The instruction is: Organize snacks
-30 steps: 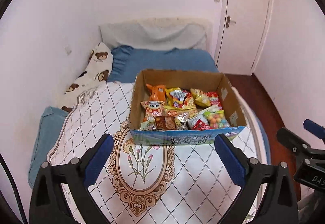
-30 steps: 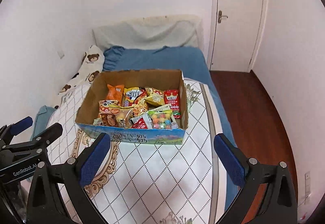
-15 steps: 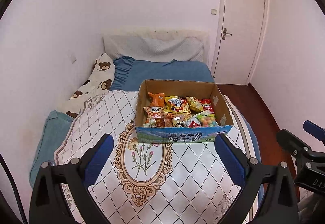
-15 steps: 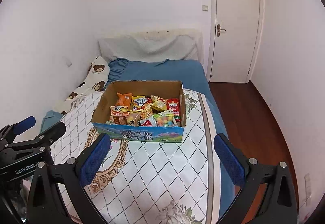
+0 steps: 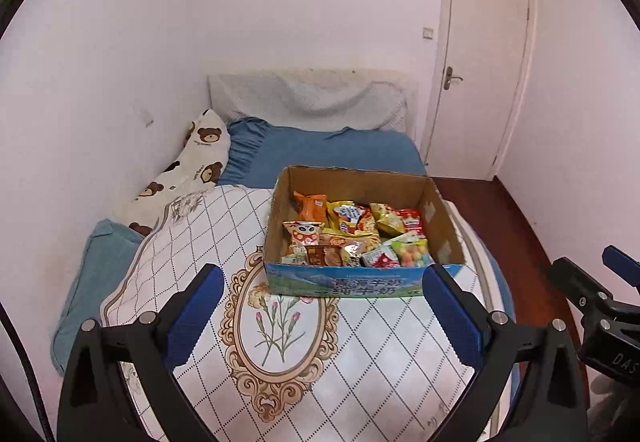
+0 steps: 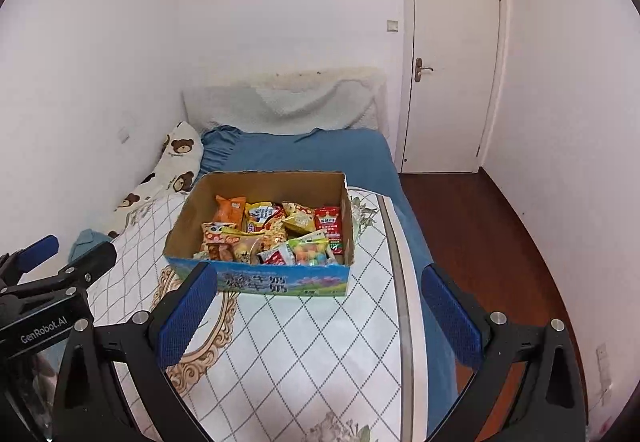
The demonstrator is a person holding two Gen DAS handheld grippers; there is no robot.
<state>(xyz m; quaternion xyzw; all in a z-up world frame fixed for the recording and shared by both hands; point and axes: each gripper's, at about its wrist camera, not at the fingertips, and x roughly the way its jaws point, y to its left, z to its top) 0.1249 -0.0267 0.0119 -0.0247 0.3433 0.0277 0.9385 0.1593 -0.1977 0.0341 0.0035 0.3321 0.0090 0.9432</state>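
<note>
Your snacks [image 5: 352, 234] all lie packed in the box [image 5: 360, 284] on the bed [image 6: 304, 342]; both grippers [image 5: 322, 306] [image 6: 320, 306] hang spread and empty, well short of it.

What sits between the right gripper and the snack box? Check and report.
Nothing visible. The right gripper is open and empty, back from the cardboard box, with only bare quilt between them. The box's top is open, so the snack packets are reachable from above. The left gripper is open too, off to the side.

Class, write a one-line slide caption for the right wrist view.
Open right gripper faces a snack-filled cardboard box on a quilted bed.
</note>
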